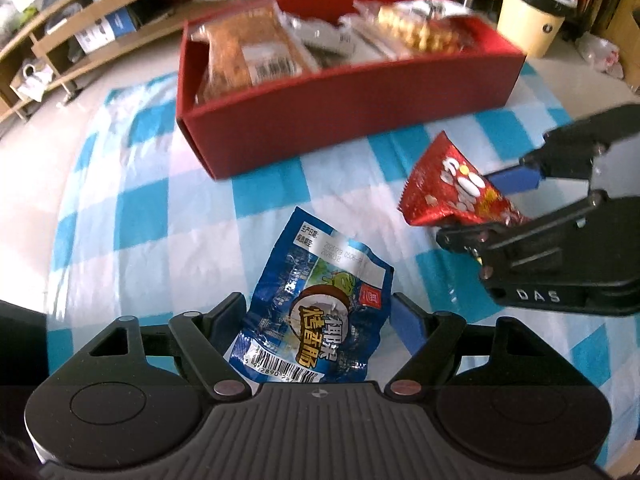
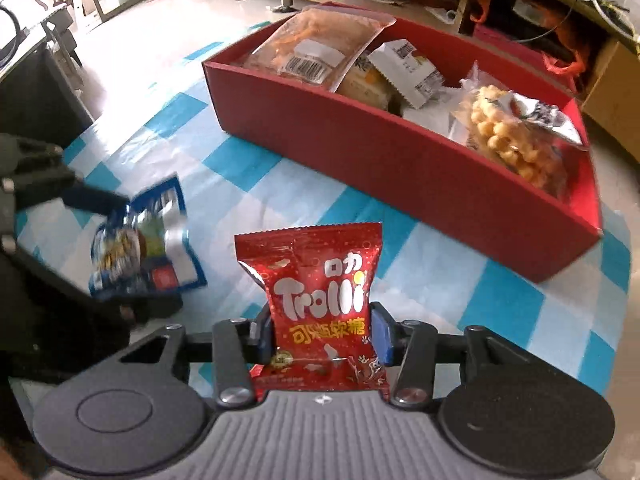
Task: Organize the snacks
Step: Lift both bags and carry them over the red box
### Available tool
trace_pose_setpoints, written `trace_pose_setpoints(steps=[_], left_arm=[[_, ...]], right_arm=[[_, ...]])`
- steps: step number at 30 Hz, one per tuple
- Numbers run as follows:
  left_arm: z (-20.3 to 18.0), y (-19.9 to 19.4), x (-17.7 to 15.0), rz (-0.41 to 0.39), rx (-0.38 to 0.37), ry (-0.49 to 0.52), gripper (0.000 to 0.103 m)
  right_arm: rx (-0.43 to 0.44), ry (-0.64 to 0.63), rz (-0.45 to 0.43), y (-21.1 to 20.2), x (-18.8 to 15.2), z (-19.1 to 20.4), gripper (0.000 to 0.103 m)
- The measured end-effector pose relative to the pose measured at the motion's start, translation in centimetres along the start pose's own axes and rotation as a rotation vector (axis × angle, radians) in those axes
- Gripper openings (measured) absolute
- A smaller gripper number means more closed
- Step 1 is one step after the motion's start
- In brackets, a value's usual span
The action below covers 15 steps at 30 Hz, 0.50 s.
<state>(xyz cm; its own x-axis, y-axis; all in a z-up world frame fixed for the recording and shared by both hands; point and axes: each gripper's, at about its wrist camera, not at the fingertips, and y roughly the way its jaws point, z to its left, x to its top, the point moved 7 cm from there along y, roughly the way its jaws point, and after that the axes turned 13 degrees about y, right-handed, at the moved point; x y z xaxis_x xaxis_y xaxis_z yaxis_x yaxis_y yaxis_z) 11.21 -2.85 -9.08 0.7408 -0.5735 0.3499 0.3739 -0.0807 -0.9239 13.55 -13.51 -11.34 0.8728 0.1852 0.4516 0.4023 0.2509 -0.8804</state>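
A red cardboard box [image 1: 340, 120] holding several snack packs stands on the blue-and-white checked cloth; it also shows in the right wrist view [image 2: 420, 184]. My left gripper [image 1: 318, 316] is open around a blue sausage snack packet [image 1: 316, 312] that lies on the cloth between its fingers; its right pad stands clear of the packet. The same packet [image 2: 144, 240] shows in the right wrist view. My right gripper [image 2: 320, 336] is shut on a red Trolli gummy packet [image 2: 320, 292] and holds it upright. The red packet [image 1: 456, 188] also shows in the left wrist view.
The checked cloth [image 1: 140, 208] covers the table. A cream bin [image 1: 532, 12] stands behind the box at the right. Wooden shelves [image 1: 80, 32] with boxes run along the back left. A dark chair [image 2: 36, 92] stands at the left.
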Motion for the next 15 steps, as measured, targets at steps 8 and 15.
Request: trace_pose_setpoints(steps=[8, 15], left_arm=[[0.2, -1.6, 1.9, -0.055, 0.023, -0.025, 0.082], [0.1, -2.7, 4.0, -0.106, 0.037, -0.043, 0.082]], right_arm=[[-0.002, 0.102, -0.132, -4.9, 1.1, -1.5, 0.043], [-0.003, 0.137, -0.184, -6.1, 2.8, -2.7, 0.043]])
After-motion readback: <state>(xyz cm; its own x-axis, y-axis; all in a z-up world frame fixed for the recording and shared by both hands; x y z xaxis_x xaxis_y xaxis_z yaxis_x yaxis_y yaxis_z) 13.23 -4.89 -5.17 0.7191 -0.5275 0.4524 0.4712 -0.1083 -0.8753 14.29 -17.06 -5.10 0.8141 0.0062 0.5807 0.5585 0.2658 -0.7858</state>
